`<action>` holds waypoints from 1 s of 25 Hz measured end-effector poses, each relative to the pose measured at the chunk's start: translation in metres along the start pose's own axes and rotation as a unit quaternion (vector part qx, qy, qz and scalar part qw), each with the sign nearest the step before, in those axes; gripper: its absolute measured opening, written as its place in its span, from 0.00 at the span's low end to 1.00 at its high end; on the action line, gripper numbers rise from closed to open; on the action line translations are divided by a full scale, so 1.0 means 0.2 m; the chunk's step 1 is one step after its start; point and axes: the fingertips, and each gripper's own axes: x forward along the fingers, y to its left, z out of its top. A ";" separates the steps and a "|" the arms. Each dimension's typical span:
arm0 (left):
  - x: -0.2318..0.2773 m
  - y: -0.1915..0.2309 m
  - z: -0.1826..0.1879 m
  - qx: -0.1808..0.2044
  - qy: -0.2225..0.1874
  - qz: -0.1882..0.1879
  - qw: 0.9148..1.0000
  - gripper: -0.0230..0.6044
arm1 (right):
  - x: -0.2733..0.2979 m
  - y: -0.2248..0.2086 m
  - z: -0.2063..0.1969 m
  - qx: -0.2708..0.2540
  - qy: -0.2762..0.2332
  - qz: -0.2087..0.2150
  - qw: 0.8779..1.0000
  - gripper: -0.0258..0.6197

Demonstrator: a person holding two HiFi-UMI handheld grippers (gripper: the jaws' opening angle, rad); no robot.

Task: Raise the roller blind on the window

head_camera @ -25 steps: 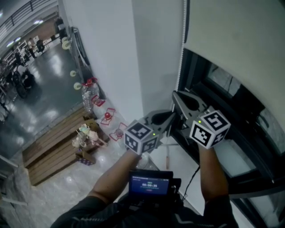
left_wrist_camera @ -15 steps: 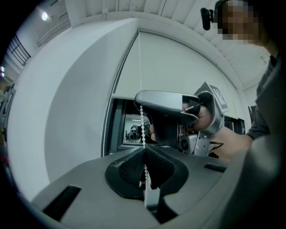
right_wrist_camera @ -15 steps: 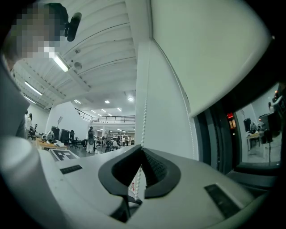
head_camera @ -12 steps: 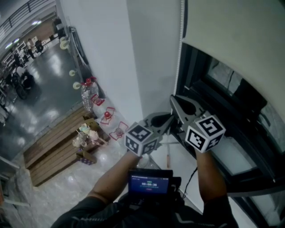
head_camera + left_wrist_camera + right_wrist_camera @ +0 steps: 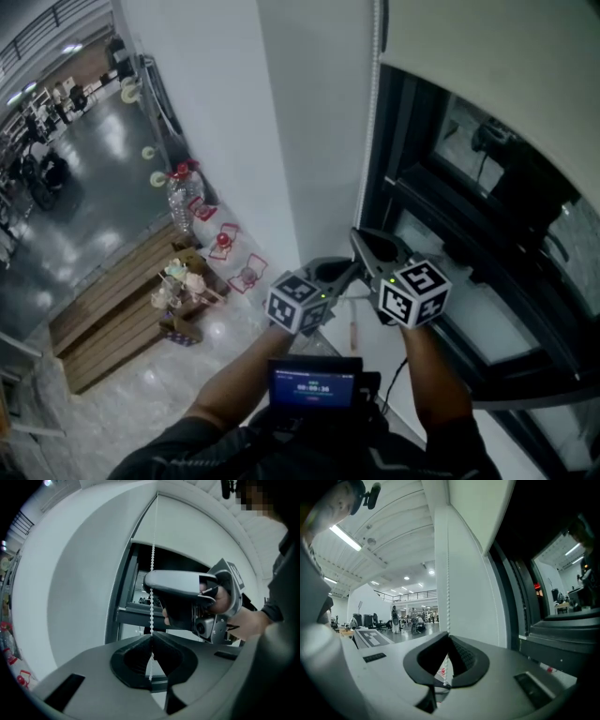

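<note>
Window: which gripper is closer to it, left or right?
Right. The right gripper holds the bead chain right beside the window frame; the left gripper holds it too, farther out toward the white wall.

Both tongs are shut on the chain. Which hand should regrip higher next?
Probably left: the left tongs grip the bead chain just below the right tongs, which can hold it meanwhile.

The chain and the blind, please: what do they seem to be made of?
Chain: a run of small white beads, smooth and slightly glossy, so probably plastic. Blind: a pale, matte, flat sheet with a straight bottom edge, likely a woven or coated fabric; no weave shows, so that stays a guess.
</note>
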 end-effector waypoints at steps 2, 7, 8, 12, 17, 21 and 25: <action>-0.01 0.01 0.01 -0.008 -0.014 0.000 1.000 0.05 | 0.00 0.00 0.00 0.003 -0.001 0.000 1.000 0.04; -0.10 0.05 0.07 -0.018 -0.022 0.015 0.999 0.11 | -0.01 -0.01 -0.01 0.006 -0.002 0.002 1.000 0.04; -0.14 0.06 0.12 -0.025 -0.037 0.019 0.999 0.11 | -0.01 -0.01 -0.01 0.007 -0.003 0.001 1.000 0.04; -0.28 0.06 0.41 -0.022 -0.107 0.030 0.994 0.11 | -0.01 0.01 -0.01 0.006 -0.003 0.006 1.000 0.04; -0.29 0.01 0.74 0.022 -0.146 0.021 0.989 0.11 | 0.00 0.04 -0.01 0.004 -0.004 0.013 1.000 0.04; -0.25 -0.02 0.93 0.063 -0.153 0.018 0.986 0.11 | 0.00 0.04 -0.02 -0.005 -0.004 0.011 1.000 0.04; -0.18 -0.04 0.98 0.086 -0.135 0.014 0.987 0.11 | -0.01 0.05 -0.01 -0.008 -0.005 0.009 1.000 0.04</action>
